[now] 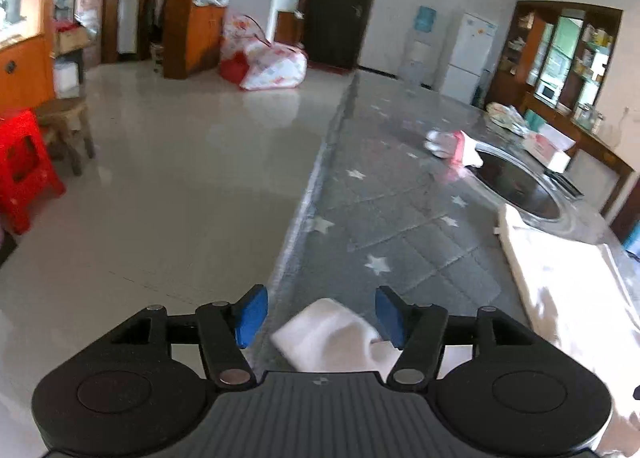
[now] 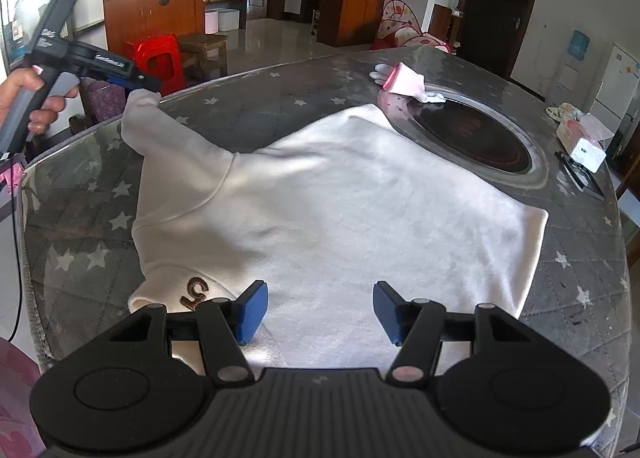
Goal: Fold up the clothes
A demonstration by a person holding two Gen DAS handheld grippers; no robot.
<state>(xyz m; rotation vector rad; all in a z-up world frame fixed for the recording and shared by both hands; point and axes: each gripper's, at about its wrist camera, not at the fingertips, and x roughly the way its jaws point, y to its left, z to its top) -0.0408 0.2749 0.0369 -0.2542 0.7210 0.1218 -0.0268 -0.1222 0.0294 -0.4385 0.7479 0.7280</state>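
Observation:
A white sweatshirt (image 2: 340,198) lies spread flat on the grey star-patterned table cover (image 2: 80,226), with brown lettering (image 2: 196,290) near its close edge. One sleeve (image 2: 160,126) stretches out to the far left. The sleeve's cuff (image 1: 324,334) sits between the wide-apart blue pads of my left gripper (image 1: 320,314), which is open. In the right wrist view a hand (image 2: 28,98) holds that left gripper (image 2: 148,84) at the cuff. My right gripper (image 2: 320,312) hangs open just above the sweatshirt's near part, gripping nothing.
A round dark inset (image 2: 468,138) lies in the table beyond the sweatshirt. Small pink and white clothes (image 2: 404,84) rest at its far rim. A tissue box (image 2: 580,142) stands at the right. A red stool (image 2: 158,58) and a wooden stool stand on the floor past the left edge.

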